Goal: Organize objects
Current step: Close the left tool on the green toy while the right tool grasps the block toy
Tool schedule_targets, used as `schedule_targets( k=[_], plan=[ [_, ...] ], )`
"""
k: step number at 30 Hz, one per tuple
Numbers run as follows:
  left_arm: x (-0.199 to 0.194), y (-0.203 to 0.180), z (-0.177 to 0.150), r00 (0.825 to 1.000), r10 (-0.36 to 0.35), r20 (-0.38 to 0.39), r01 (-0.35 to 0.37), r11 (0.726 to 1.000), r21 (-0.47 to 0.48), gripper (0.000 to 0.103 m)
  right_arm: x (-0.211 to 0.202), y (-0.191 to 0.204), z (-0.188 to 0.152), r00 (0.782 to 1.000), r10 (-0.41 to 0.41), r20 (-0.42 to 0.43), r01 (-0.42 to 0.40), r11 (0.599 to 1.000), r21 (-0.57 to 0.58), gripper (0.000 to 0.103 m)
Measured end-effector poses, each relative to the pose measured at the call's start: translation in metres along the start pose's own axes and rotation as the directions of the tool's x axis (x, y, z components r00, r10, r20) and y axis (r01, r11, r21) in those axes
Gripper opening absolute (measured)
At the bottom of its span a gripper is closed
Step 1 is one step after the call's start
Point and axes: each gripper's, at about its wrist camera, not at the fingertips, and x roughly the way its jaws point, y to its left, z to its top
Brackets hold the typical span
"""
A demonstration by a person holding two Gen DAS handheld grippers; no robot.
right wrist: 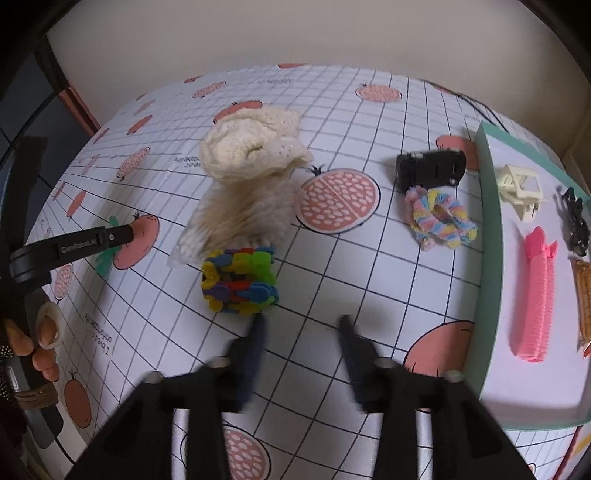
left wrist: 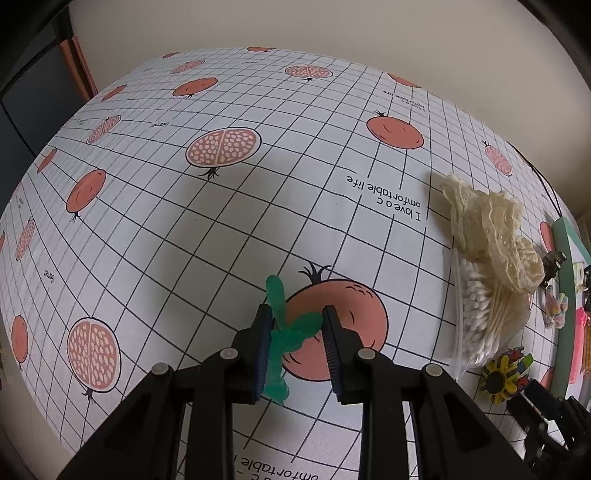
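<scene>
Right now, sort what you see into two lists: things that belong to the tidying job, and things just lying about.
Part of the job:
- green hair clip, between the fingers of the left claw
- tray with the pink clip
- colourful block
- pastel scrunchie
- black clip
- cotton swabs
- lace cloth

Just lying about:
- tablecloth
- cable

Plain beige wall (left wrist: pixel 295 26) behind the bench (left wrist: pixel 166 221), which is covered by a white grid-print cloth (right wrist: pixel 332 277) with pomegranate motifs and text. Dark furniture (left wrist: pixel 33 110) with reddish edge at left. Soft, even light.
</scene>
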Motion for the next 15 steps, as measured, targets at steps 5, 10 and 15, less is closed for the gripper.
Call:
schedule_targets(
  k=[5,10,15],
  plan=[
    [0.001,0.001,0.0,1.0,-0.003,0.0,0.003,1.0,-0.008,0.028,-0.009,0.012,0.004,0.998,0.024,0.051,-0.023,0.999,-0.032,0.065],
    [0.0,0.002,-0.002,1.0,-0.004,0.0,0.004,1.0,-0.021,0.028,-0.004,0.027,0.01,0.997,0.021,0.068,-0.018,0.998,-0.056,0.066],
    [-0.001,0.002,-0.003,1.0,-0.009,0.002,0.009,1.0,-0.028,0.028,0.007,0.038,0.014,0.998,-0.002,0.062,0.007,0.997,-0.083,0.068]
  ],
)
